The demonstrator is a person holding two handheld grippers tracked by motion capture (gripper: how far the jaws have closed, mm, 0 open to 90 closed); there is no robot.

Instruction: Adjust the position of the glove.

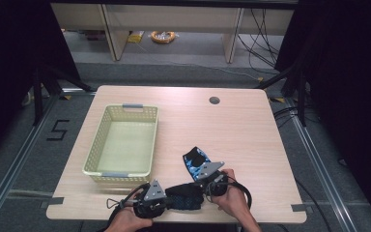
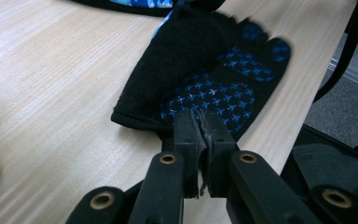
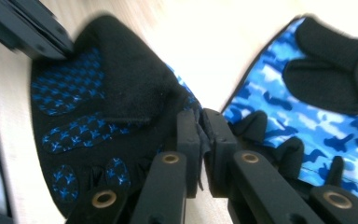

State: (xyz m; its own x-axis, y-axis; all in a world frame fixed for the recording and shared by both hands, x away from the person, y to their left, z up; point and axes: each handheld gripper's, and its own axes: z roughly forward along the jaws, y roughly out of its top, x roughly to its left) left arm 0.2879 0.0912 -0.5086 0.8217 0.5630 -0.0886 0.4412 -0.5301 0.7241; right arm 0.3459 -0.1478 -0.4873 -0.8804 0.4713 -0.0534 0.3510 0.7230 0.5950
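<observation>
Left gripper (image 2: pixel 199 122): clamped on the black glove's (image 2: pixel 200 70) cuff edge.
Right gripper (image 3: pixel 202 122): pinching the same glove's finger end, camouflage glove (image 3: pixel 307 107) just beside.
Risk: thin fabric could slip free if the hands pull apart.

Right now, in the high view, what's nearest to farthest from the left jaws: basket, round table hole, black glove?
1. black glove, gripped by the left gripper, front edge.
2. basket, just behind, left side.
3. round table hole, far right.

Your hands and claws cover much of the black glove (image 1: pixel 186 197); the camouflage glove (image 3: pixel 307 107) is cut off at the right edge.
</observation>
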